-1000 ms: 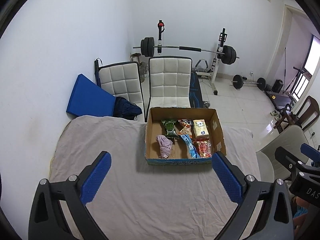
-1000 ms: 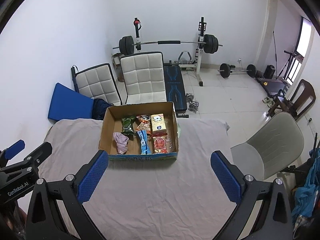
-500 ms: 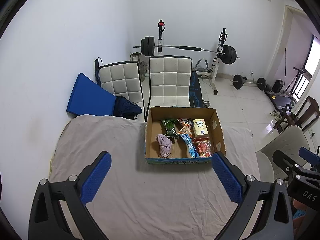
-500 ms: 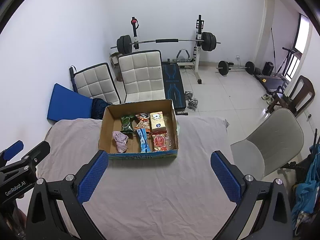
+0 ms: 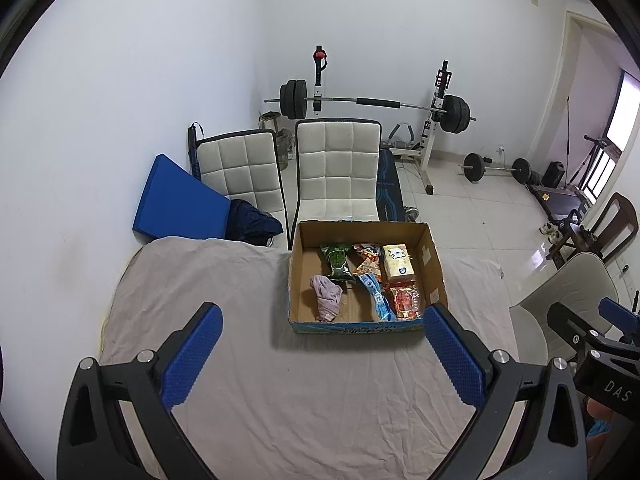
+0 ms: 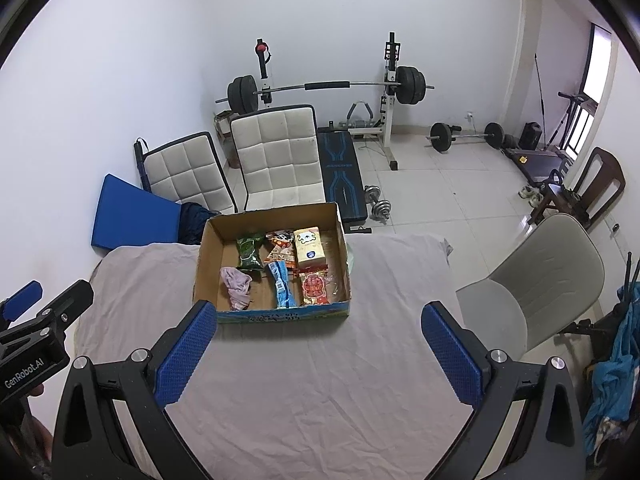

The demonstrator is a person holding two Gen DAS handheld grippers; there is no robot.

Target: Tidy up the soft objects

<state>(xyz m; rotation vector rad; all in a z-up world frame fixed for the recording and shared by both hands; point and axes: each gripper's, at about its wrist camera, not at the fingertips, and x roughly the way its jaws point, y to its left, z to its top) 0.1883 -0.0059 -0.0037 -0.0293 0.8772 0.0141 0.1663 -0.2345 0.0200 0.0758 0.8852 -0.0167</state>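
An open cardboard box [image 5: 432, 264] [image 6: 210, 256] stands on the table's far half. Inside lie a crumpled pink cloth [image 5: 327, 297] [image 6: 237, 286], a green snack bag [image 5: 337, 261] [image 6: 249, 253], an orange snack bag [image 5: 367, 263], a yellow tissue pack [image 5: 397, 263] [image 6: 309, 247], a blue packet [image 5: 376, 297] [image 6: 283, 283] and a red packet [image 5: 405, 298] [image 6: 315, 287]. My left gripper [image 5: 320, 356] and right gripper [image 6: 316, 354] are both open and empty, held above the table in front of the box.
The table [image 5: 304, 408] wears a wrinkled grey cloth. Two white padded chairs [image 5: 338, 168] and a blue mat [image 5: 176, 204] stand behind it. A beige chair [image 6: 536, 280] stands at the right. A barbell rack [image 6: 324, 88] and weights stand by the far wall.
Both grippers have drifted slightly; the box sits a little lower in the right wrist view. Both stay open and empty.
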